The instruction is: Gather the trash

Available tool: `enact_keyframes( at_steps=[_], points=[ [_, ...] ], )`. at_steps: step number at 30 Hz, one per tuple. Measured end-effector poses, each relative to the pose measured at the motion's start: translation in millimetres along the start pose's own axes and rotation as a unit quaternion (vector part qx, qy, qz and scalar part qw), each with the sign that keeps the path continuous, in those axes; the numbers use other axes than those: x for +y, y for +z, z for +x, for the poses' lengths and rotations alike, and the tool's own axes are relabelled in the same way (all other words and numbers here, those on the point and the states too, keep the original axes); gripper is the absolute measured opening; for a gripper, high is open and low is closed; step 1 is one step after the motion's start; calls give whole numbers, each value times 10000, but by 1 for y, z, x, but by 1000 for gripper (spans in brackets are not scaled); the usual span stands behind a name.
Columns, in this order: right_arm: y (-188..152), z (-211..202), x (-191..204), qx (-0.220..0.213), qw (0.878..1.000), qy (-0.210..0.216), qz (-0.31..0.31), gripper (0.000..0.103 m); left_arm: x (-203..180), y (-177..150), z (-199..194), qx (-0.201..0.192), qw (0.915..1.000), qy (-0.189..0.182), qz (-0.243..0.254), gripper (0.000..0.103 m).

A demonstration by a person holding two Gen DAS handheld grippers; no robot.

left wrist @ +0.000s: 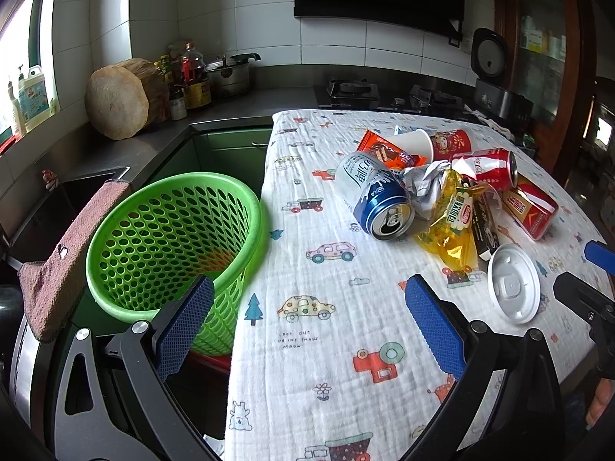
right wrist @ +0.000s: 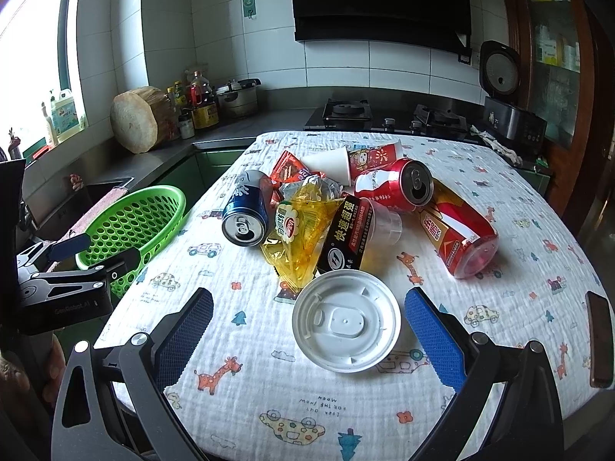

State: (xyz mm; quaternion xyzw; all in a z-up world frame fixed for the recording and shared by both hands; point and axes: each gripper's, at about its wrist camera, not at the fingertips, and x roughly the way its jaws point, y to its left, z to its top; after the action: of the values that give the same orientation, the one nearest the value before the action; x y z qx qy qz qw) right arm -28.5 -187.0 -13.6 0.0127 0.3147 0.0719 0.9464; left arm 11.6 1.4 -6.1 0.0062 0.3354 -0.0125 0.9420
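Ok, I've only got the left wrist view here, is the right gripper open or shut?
Observer: Open. The right gripper has its fingers spread, with the white lid lying between them.
Operator: Anything near the table's right edge?
Observer: Yes, a dark flat object, possibly a phone, lies along that edge.
Operator: What's behind the black packet?
Observer: A clear plastic cup on its side, partly covered by the black packet.
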Motion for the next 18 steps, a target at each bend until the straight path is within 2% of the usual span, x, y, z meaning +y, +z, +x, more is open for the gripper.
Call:
enact_keyframes(
  at_steps=[18],
  points=[
    [2,15,-13,135,9999,87,-63,97,7,14,17,140,9999,-7,-70,98]
  ],
)
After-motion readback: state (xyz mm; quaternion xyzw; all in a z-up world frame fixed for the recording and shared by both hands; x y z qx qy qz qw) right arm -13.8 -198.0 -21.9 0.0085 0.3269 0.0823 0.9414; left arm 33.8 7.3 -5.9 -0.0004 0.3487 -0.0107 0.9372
